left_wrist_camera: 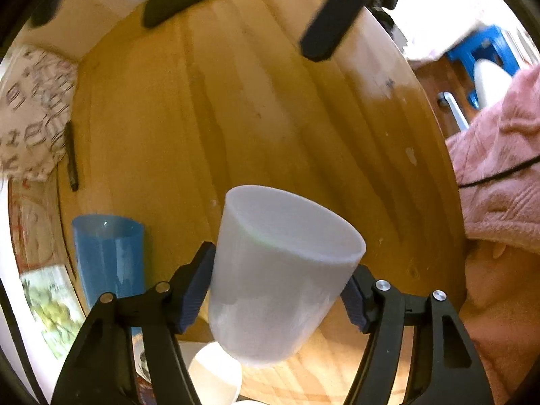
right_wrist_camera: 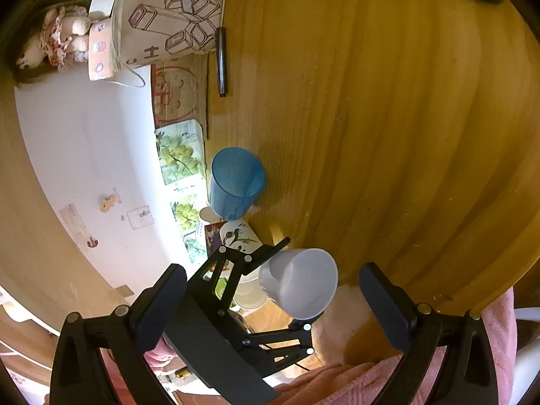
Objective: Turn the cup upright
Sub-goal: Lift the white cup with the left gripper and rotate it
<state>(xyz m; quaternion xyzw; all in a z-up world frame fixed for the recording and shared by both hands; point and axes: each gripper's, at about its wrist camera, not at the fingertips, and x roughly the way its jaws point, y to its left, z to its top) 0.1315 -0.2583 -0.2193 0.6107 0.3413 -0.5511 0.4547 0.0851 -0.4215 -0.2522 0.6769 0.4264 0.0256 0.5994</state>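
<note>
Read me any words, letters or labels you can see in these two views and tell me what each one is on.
"U", "M": letter tiles drawn on the printed bag, upper part.
"C", "H": tiles lower on that bag.
Its other tiles: too distorted to read.
Grape-picture carton: small print, blurred.
White cup and blue cup: no text.

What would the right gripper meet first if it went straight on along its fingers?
Probably the left gripper and the white cup it holds, which sit between the open right gripper's fingers in its view; depth is unclear, and the wooden table lies beyond.
</note>
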